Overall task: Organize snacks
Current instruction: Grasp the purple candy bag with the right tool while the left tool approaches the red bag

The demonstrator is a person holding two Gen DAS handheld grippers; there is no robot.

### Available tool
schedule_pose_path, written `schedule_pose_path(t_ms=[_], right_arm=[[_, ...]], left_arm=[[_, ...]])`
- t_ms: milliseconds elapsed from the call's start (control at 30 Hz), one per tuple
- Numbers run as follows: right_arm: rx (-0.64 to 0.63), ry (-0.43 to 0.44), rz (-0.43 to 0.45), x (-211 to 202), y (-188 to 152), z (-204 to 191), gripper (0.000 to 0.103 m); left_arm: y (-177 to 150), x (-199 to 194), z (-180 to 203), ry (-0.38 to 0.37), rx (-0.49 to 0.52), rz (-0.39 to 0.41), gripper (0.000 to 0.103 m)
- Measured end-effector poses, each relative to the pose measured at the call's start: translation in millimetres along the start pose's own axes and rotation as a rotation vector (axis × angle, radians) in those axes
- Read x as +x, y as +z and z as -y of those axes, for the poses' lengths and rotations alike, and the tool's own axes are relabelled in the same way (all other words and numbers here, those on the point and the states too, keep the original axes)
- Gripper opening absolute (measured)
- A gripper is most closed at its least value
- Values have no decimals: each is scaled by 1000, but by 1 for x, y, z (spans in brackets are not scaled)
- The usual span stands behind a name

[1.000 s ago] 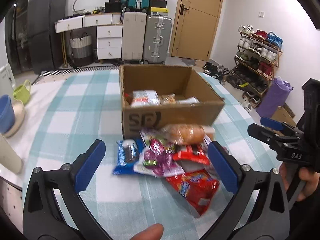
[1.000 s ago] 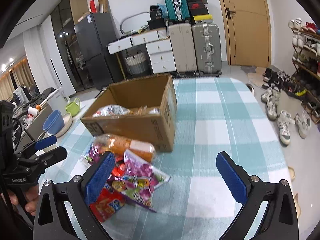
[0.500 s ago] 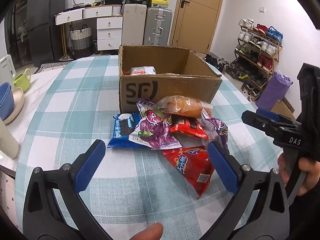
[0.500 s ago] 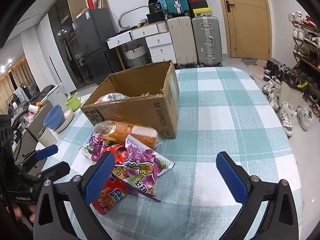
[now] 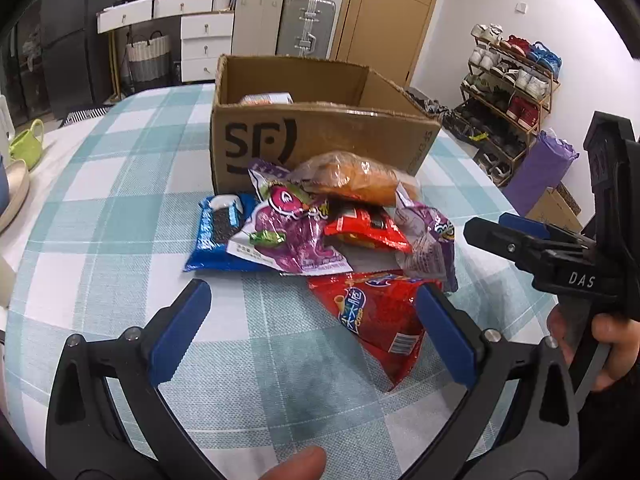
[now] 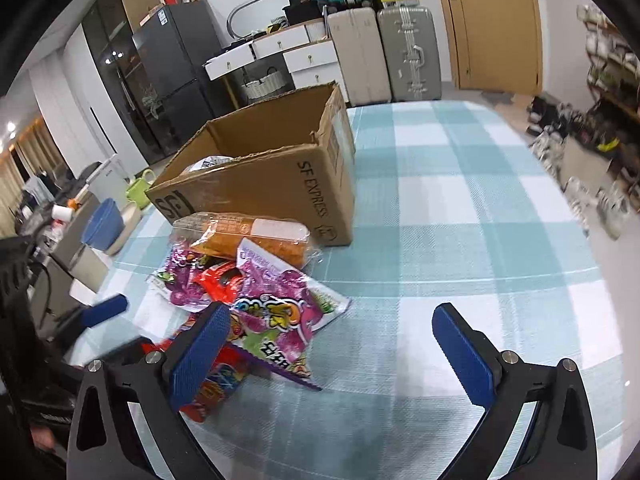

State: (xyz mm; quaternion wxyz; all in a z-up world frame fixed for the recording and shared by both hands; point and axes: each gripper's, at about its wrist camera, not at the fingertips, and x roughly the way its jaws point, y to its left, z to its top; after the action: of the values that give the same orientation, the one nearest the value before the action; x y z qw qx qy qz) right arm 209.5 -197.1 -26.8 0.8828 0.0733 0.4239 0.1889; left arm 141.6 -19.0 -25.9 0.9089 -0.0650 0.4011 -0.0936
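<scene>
A heap of snack packets lies on the checked tablecloth in front of a brown cardboard box (image 5: 320, 136) (image 6: 280, 184). On top is an orange bread packet (image 5: 352, 178) (image 6: 256, 236). Below it lie a purple candy bag (image 5: 288, 236) (image 6: 280, 300), a blue cookie packet (image 5: 216, 236), a small red packet (image 5: 364, 228) and a large red bag (image 5: 376, 316). My left gripper (image 5: 312, 336) is open just short of the heap, its right pad over the large red bag. My right gripper (image 6: 332, 352) is open, its left pad above the heap's near edge.
The box holds a few packets (image 5: 266, 99). A blue bowl (image 6: 102, 224) and a green watering can (image 6: 138, 190) stand at the table's left. Suitcases (image 6: 408, 52), drawers and a shoe rack (image 5: 512, 80) line the room. A hand (image 5: 608, 344) holds the right gripper's handle.
Both grippers have come lower and closer to the snack heap, which fills more of each view. Both stay open with nothing held.
</scene>
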Motion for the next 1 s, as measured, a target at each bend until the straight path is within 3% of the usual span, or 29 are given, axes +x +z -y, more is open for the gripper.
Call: schedule_pose_path(t_ms=[333,633,833,1000], right_arm=[[54,106,-68,28,8,-2,102],[130,184,-126,50,8,4,102],[118,201,-148,56,4,-1,93],[90,222,-157,55,-3,-2,69]], left_arm=[[-4,5,10,-41,37,-24,102],[-11,9,4,-57,10,-50,102],[-12,9,3,-65,12,-55,102],[-14,9,3,-66,13,-59,102]])
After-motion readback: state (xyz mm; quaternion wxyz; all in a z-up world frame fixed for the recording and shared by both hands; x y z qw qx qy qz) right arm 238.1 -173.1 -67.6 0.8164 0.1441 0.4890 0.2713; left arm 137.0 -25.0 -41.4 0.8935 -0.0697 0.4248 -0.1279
